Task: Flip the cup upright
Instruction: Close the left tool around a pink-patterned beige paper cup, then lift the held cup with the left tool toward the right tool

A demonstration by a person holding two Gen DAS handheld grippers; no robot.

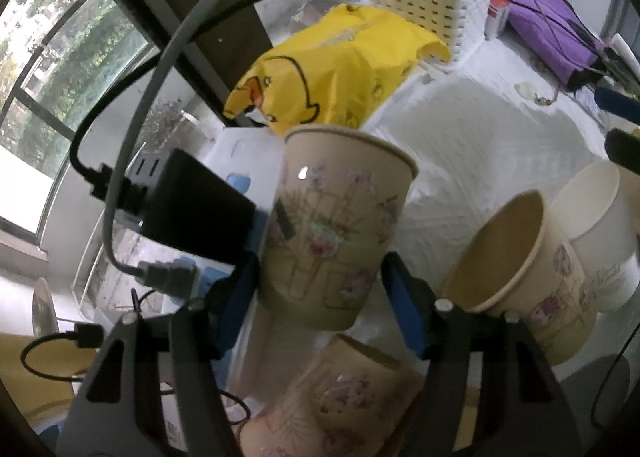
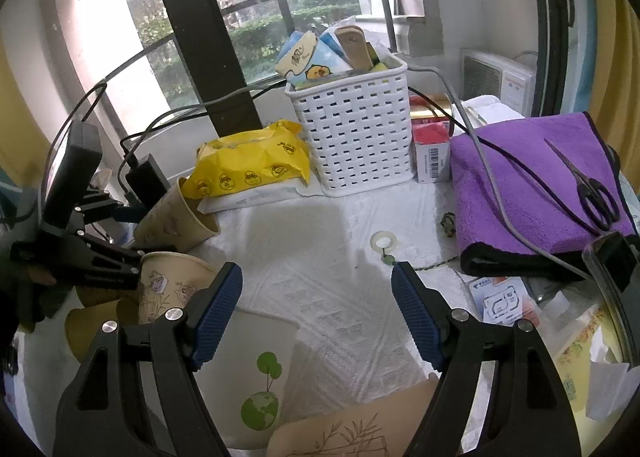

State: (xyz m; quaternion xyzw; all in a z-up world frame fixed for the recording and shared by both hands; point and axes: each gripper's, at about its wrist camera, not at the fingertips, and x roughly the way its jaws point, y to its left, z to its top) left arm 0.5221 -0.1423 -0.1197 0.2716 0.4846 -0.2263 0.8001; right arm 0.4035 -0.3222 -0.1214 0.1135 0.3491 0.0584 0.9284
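My left gripper (image 1: 320,297) is shut on a beige flowered paper cup (image 1: 336,225), its blue pads against the cup's lower sides. The cup is nearly upright, rim up, lifted above the white cloth. In the right wrist view the same cup (image 2: 176,217) shows tilted at the left, beside the left gripper's black frame (image 2: 80,253). My right gripper (image 2: 316,313) is open and empty over the white cloth (image 2: 320,257). Other paper cups lie around: a beige one (image 1: 516,277) tilted to the right, a white one (image 1: 600,233), one below (image 1: 340,397).
A white cup with a green globe print (image 2: 256,377) and a beige cup (image 2: 340,433) lie under the right gripper. A white basket (image 2: 356,133), a yellow duck packet (image 2: 252,165), a purple towel (image 2: 528,185) with scissors (image 2: 592,193) and cables stand at the back.
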